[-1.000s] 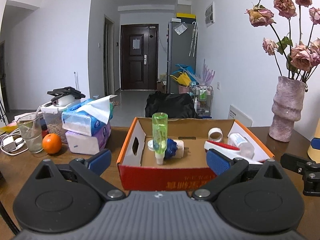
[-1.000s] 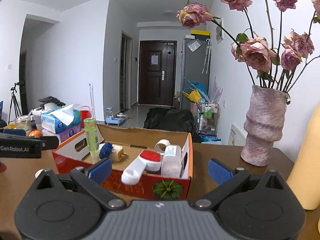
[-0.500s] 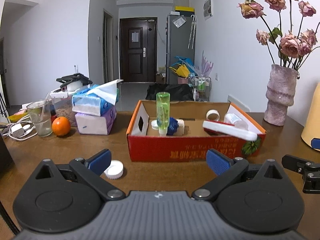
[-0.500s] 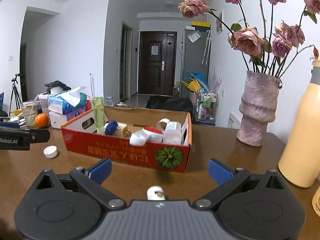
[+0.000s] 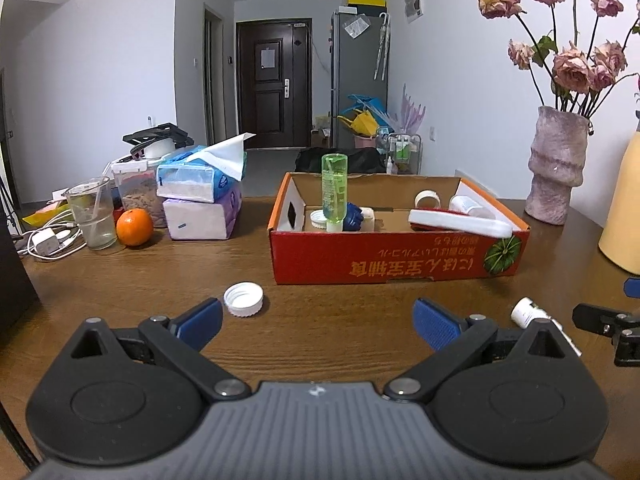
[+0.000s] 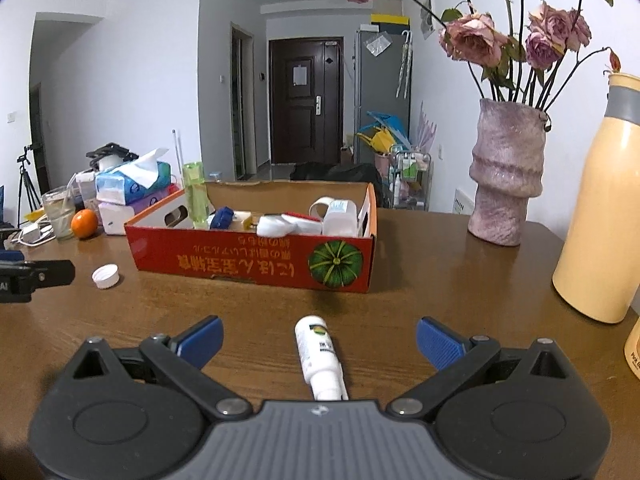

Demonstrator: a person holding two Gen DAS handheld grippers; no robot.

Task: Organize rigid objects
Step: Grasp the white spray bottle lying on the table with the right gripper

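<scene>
Both the left gripper (image 5: 316,322) and right gripper (image 6: 318,340) show blue-padded fingers, black linkages with silver screws, and ribbed grey bodies.

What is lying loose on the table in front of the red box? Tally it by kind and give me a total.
White cap: 1
Small white bottle: 1
Total: 2
</scene>
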